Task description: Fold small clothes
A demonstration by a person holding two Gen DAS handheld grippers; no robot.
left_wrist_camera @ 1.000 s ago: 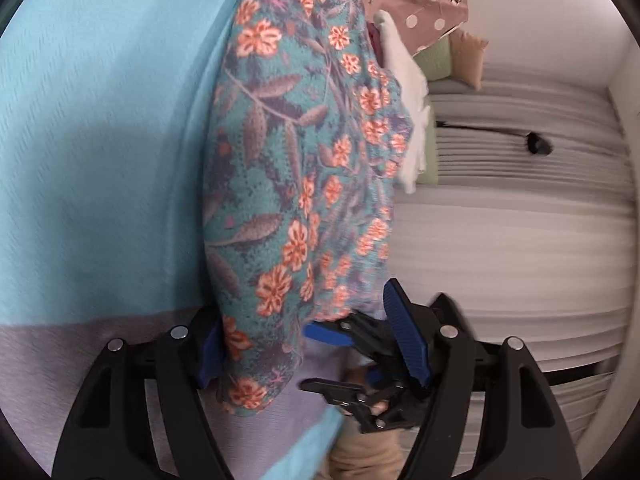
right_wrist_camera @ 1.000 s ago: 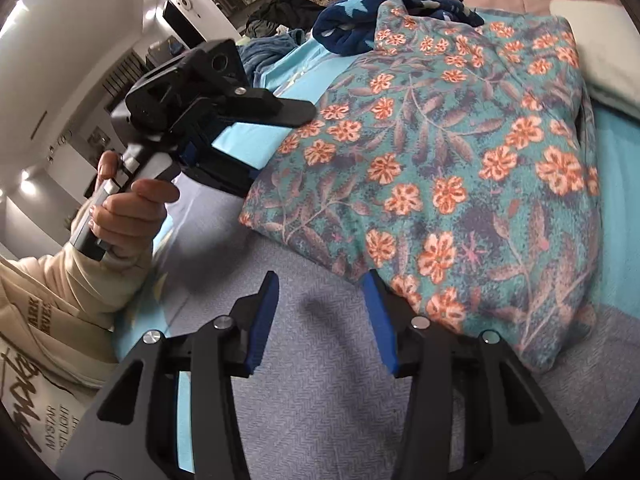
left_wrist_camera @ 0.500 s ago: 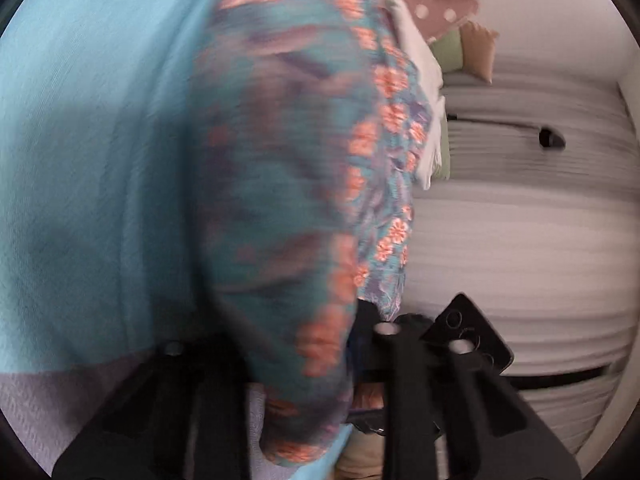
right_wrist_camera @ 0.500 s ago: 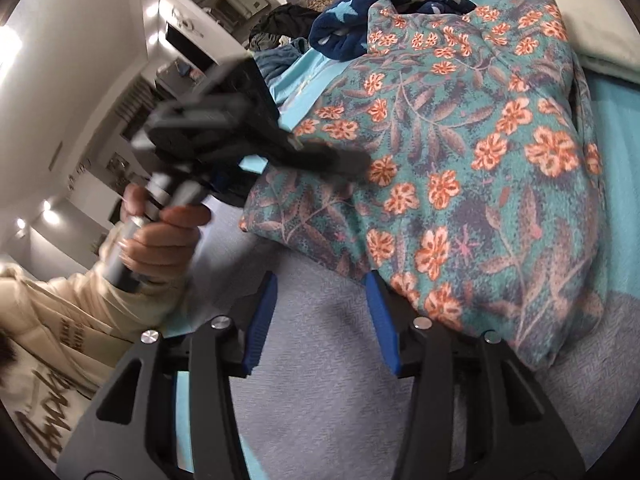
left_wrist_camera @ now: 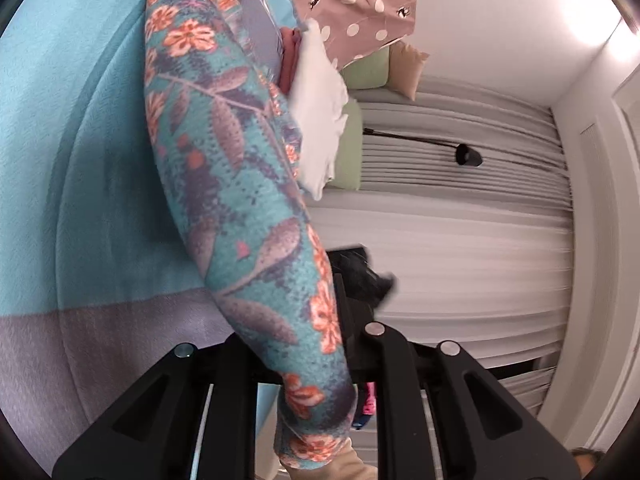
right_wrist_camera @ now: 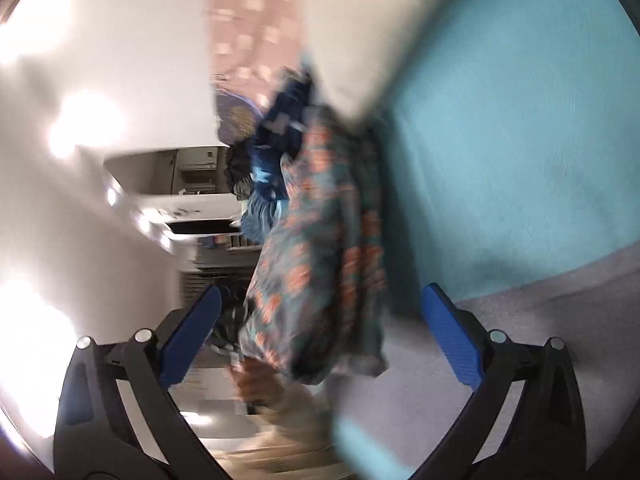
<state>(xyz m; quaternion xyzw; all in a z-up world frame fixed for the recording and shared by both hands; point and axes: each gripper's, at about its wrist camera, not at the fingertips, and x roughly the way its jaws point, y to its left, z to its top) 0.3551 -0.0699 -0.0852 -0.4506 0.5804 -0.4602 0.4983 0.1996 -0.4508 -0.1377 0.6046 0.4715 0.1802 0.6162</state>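
Turquoise-and-grey bed blanket (left_wrist_camera: pixel 68 184) under teal orange-flowered fleece garment (left_wrist_camera: pixel 244 216). Left tool (left_wrist_camera: pixel 308 360) closing, pinching garment's near end; long axis runs away. Right tool (right_wrist_camera: pixel 320 332) opening wide, blurred garment edge between pads, unpressed.

Two fisheye wrist cameras, each mounted behind its gripper, looking forward along the fingers. Left wrist view: sits very close to the floral garment (left_wrist_camera: pixel 248 216), which fills the frame centre; bed cover (left_wrist_camera: pixel 72 140) on the left of the frame, curtains (left_wrist_camera: pixel 460 248) and wall on the right, so the view is rolled sideways. Left gripper (left_wrist_camera: pixel 308 364) arms fill the bottom edge. Right wrist view: heavily blurred, also rolled, bed cover (right_wrist_camera: pixel 520 128) on the right, room and lights on the left. Right gripper (right_wrist_camera: pixel 320 332) at the bottom. Both views share the floral garment (right_wrist_camera: pixel 320 240), bed cover and dotted pillow (left_wrist_camera: pixel 356 4).
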